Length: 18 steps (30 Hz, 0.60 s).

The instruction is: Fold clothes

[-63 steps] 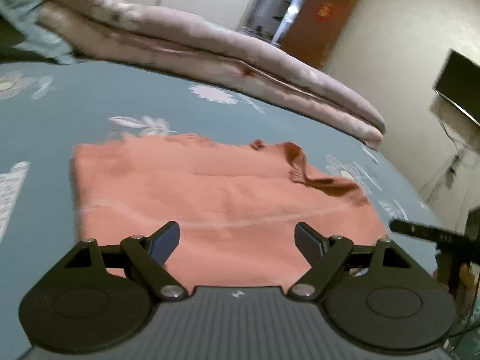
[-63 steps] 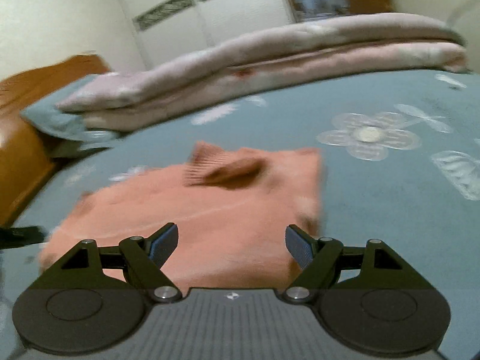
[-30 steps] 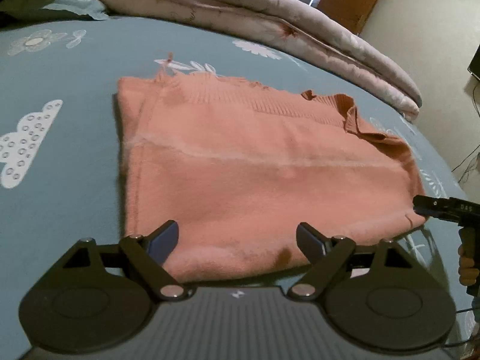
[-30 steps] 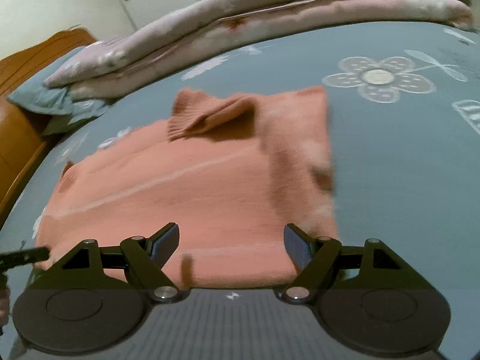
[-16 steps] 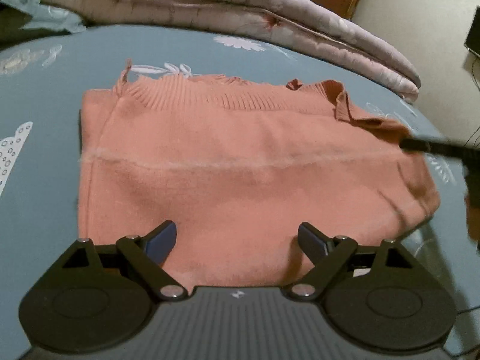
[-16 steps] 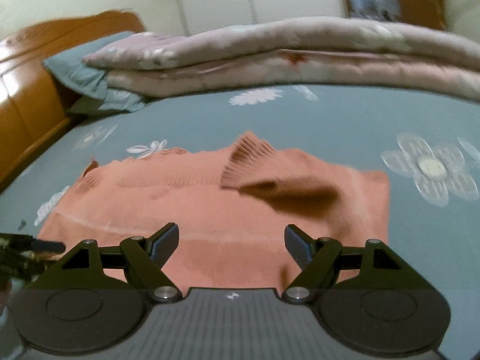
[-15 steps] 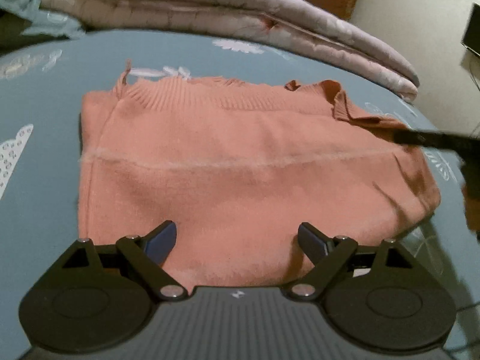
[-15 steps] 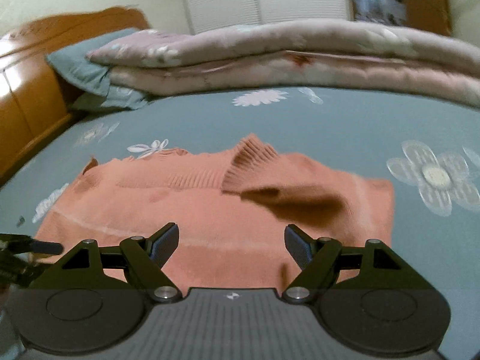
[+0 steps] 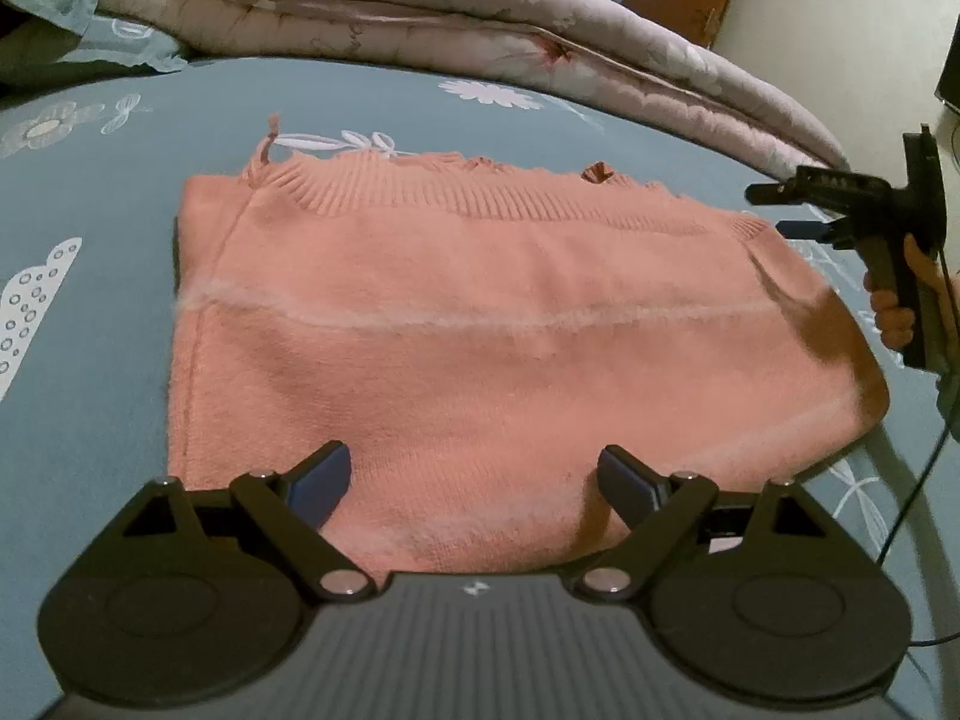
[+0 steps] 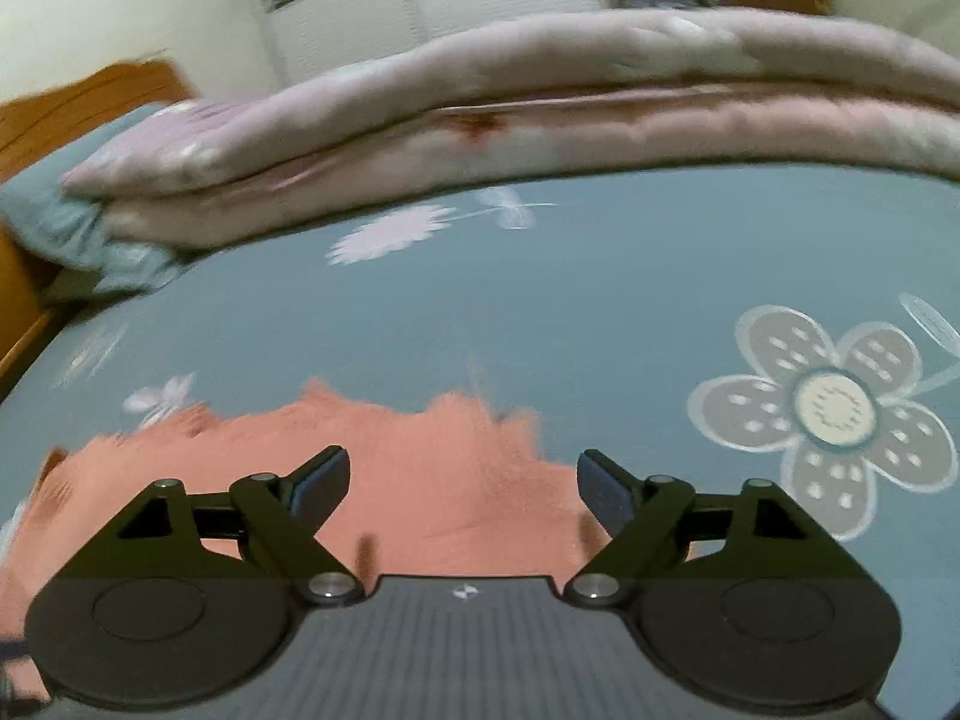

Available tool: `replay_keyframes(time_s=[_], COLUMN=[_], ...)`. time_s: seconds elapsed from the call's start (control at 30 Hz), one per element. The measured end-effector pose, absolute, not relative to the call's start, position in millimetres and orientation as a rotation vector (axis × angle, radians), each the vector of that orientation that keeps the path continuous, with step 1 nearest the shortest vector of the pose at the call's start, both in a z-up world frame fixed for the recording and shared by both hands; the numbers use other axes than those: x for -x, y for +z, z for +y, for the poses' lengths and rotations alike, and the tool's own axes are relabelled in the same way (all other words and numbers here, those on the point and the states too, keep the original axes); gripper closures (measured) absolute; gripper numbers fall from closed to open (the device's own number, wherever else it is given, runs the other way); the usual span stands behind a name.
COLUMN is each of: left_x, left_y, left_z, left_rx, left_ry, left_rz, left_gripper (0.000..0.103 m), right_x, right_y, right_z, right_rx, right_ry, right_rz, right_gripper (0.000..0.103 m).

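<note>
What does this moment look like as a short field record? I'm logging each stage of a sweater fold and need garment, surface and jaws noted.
garment: salmon-pink knit sweater, lying flat as a rough rectangle, ribbed edge on the far side
surface: blue-grey bedsheet with flower prints
behind: folded pink quilt along the far edge
left gripper: jaws wide apart over the sweater's near edge, gripping nothing
right gripper: jaws opening, nothing between them, over the sweater's right end

Black gripper [image 9: 474, 477], blue-padded fingers [image 9: 318, 474], silver screws, ribbed grey housing
</note>
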<state>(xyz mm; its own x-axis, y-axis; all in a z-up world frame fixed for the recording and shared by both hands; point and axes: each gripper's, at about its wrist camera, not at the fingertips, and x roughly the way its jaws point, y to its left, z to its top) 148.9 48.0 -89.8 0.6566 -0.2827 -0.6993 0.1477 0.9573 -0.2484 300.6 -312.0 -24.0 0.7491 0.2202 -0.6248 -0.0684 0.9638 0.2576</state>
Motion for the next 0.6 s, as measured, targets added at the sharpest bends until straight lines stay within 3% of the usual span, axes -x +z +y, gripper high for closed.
replay_keyframes(time_s=[0.13, 0.3, 0.47, 0.6], left_x=[-145, -135, -147, -146], left_y=[-83, -68, -90, -56], left_z=[53, 69, 86, 83], left_rx=[0.211, 0.233, 0.244, 0.211], left_ry=[-0.236, -0.236, -0.176, -0.207], left_rz=[0.811, 0.711, 0.805, 0.694], left_gripper=[0.014, 0.014, 0.015, 0.016], right_x=[-256, -182, -135, -119], right_y=[-18, -31, -47, -41], right_z=[-331, -316, -297, -285], right_rx=[-0.356, -0.300, -0.283, -0.284], right_ry=[0.093, 0.058, 0.038, 0.004], right_rz=[0.653, 0.687, 0.746, 0.735], right_gripper=[0.017, 0.016, 0.016, 0.016])
